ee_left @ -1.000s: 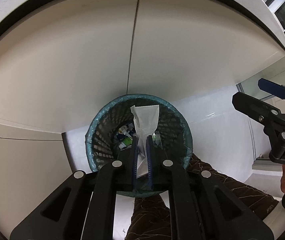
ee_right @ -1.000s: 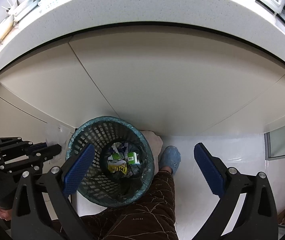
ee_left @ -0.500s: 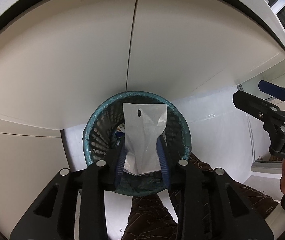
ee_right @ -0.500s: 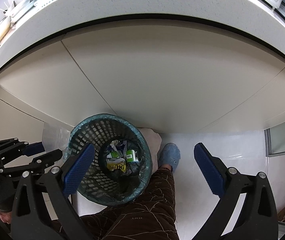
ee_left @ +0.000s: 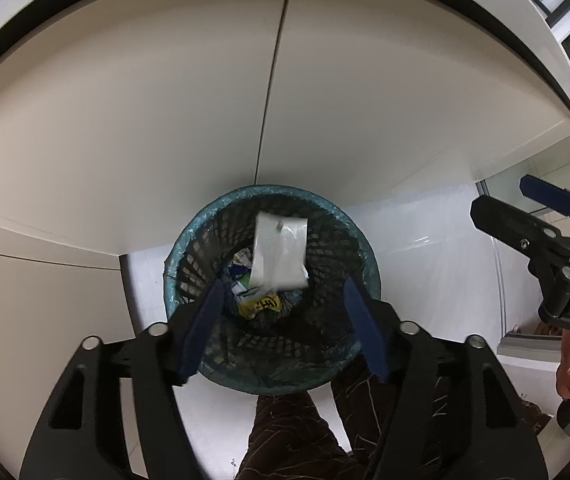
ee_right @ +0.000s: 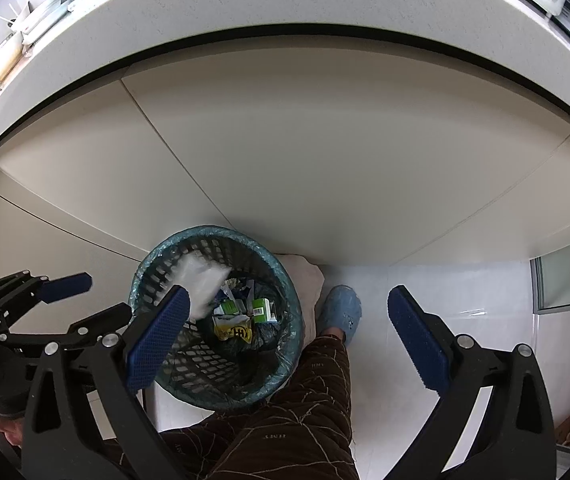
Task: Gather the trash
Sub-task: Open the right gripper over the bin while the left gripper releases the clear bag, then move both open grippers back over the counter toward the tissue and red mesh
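Left gripper hung over the bin, jaws opening and nothing between them; the white wrapper was loose inside the mouth, near the far rim. It looked light, so it might catch on the mesh wall. Right gripper stood spread, empty.

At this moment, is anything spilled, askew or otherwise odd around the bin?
Only the white plastic wrapper: it hangs blurred in mid-air inside the mesh trash bin, clear of the opening left tongs. No litter shows on the floor.
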Demonstrator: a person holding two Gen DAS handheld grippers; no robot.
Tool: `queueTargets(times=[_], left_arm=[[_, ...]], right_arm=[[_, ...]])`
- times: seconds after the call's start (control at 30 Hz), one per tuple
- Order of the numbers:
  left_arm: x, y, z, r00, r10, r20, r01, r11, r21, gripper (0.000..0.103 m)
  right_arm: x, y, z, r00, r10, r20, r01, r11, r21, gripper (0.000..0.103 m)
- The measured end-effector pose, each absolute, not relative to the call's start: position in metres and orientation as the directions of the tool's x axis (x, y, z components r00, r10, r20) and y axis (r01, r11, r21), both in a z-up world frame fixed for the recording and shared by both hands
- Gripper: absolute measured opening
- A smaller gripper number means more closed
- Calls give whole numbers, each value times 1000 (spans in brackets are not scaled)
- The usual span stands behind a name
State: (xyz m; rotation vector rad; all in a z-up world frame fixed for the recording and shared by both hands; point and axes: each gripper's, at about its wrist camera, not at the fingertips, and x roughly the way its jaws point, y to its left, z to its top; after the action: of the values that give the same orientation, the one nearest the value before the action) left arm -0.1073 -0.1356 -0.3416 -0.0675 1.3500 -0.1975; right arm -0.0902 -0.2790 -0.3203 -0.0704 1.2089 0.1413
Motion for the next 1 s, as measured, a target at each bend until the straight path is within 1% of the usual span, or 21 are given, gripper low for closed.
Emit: queueTargets(times=[0.07,0.13,0.17,0.2,0.23,0.3,0.43,0.6,0.7,1.0], left_arm=[[-107,-132,-337,219,-174,-960,86,984,-158,74],[-108,-127,-331,236,-172,-957,65,985,-161,85],[-108,-124,-326,247,-168,-954,52,986,-160,87],[-108,-122,-321,257,-166,-952,45,986,-159,92],[-107,-120,-316,266,-164,-950,40,987,-159,95],[-107,-115,-306,279,-172,-945,26,985,-171,97],[-104,-105,-284,291,-194,-937,6,980,-201,97],[-100,-100,-245,347,-186,-919,16,981,-192,97],[-96,-94,-222,365,-213,-906,15,975,-223,97],[-84,-81,-156,464,-172,-869,-6,980,-198,97]], right_arm=[[-90,-280,-320,346,72,-935,-141,990,24,95],[-89,-281,-316,353,79,-932,-138,990,32,95],[-89,-282,-314,355,87,-931,-137,990,40,95],[-88,-283,-312,357,93,-929,-136,990,47,95],[-87,-284,-309,361,93,-928,-134,990,47,95],[-86,-284,-302,372,92,-924,-137,990,43,95],[-83,-282,-282,394,103,-913,-163,986,41,95],[-79,-277,-245,446,109,-888,-181,983,29,95],[-76,-275,-221,479,116,-870,-184,982,30,95],[-65,-260,-157,555,119,-824,-180,983,20,95]])
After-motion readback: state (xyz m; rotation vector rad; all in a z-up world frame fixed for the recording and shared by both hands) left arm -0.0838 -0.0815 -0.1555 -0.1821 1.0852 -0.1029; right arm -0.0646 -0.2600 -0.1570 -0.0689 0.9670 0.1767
